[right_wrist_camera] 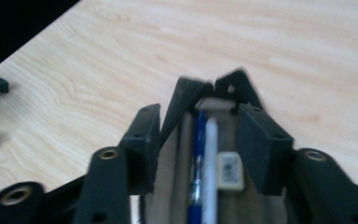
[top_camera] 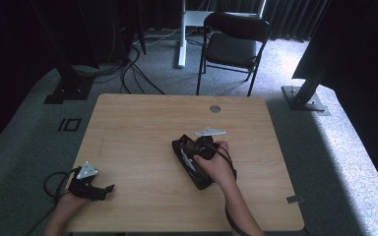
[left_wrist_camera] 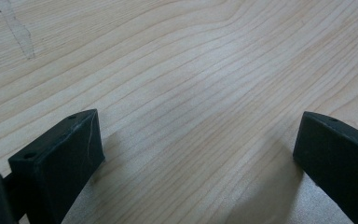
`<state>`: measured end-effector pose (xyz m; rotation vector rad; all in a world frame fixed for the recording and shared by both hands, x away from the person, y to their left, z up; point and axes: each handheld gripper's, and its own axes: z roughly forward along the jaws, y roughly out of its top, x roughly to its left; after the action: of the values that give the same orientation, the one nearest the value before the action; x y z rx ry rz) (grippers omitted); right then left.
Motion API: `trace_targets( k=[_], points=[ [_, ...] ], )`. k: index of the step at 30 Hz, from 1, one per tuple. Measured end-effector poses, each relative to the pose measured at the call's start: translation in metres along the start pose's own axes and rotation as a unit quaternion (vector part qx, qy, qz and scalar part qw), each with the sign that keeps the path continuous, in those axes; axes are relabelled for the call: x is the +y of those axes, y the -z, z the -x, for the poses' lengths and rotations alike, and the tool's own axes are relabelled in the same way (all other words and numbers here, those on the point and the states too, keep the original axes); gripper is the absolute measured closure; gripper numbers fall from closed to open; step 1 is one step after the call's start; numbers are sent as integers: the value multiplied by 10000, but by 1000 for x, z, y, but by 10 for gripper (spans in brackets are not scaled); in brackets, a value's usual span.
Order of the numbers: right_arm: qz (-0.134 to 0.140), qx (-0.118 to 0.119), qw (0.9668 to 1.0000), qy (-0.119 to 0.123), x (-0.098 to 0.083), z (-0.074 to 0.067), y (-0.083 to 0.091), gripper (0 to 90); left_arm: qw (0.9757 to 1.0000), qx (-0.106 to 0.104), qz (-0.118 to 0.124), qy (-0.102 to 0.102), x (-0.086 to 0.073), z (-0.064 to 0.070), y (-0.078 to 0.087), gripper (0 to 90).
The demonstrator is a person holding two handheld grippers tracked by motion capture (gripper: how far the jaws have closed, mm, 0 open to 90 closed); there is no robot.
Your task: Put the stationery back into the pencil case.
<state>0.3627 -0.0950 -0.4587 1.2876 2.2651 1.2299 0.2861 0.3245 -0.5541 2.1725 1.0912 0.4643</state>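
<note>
A black pencil case lies open near the middle of the wooden table. My right gripper is down on it, held by a hand, with the grey plate on top. In the right gripper view the gripper has its two jaws pressed against either side of the case's mouth. Inside, on a beige lining, lie a blue pen, a white pen and a white eraser. My left gripper rests at the table's front left. Its jaws stand wide apart over bare wood.
A black folding chair stands beyond the table's far edge. A round grey cable hole sits near the far edge. A small grey clip is at the front right corner. Dark stands and cables lie on the carpet behind.
</note>
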Motion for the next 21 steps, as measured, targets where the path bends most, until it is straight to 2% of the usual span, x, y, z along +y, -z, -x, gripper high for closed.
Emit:
trace_targets(
  k=[2, 7, 16, 21],
  points=[
    [92, -46, 9998, 144, 1, 5, 1, 399, 10000, 0, 1, 0, 0, 0, 0, 16],
    [211, 17, 9997, 120, -1, 18, 3, 325, 10000, 0, 0, 0, 0, 0, 0, 16],
    [344, -352, 9987, 145, -8, 42, 13, 242, 10000, 0, 1, 0, 0, 0, 0, 16],
    [301, -581, 9977, 191, -16, 56, 19, 212, 10000, 0, -1, 0, 0, 0, 0, 16]
  ],
)
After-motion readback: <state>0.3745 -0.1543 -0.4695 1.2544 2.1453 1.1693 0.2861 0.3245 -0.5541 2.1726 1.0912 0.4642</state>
